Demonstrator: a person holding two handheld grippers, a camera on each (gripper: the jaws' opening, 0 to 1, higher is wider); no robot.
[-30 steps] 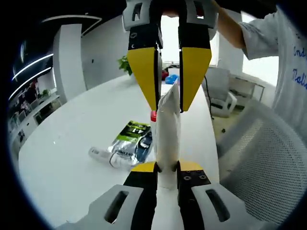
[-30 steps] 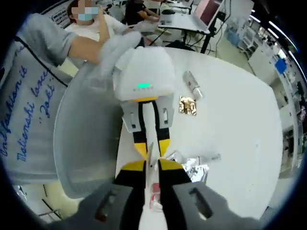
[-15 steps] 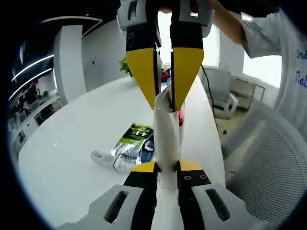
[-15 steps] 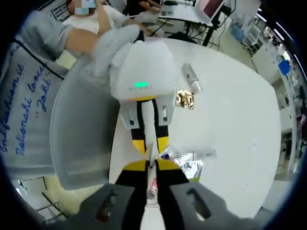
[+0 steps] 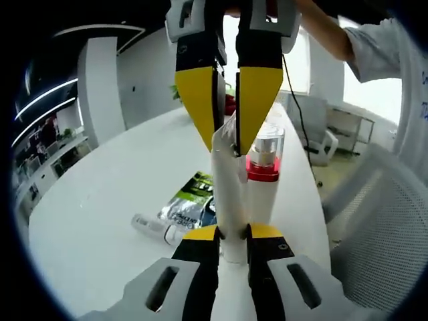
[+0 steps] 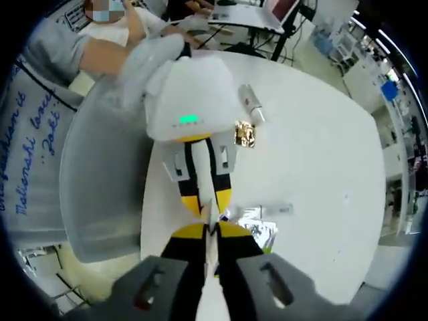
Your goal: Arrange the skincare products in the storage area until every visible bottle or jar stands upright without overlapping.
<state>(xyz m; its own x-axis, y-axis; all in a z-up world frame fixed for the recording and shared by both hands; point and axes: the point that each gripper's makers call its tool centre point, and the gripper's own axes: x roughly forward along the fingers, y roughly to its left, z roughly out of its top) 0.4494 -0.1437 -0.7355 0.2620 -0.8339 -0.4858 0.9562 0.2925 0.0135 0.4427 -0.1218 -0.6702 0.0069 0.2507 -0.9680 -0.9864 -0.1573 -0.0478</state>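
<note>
Hidden and unreadable

The white tube's lower end is buried between the left claw tips. Sachets sit partly behind it, print illegible. The pump bottle's base is covered.

A tube stands between the two grippers, above the near edge of the table. Just right of it is a bottle. Left on the table lie sachets and a small tube. A chair stands right.
</note>
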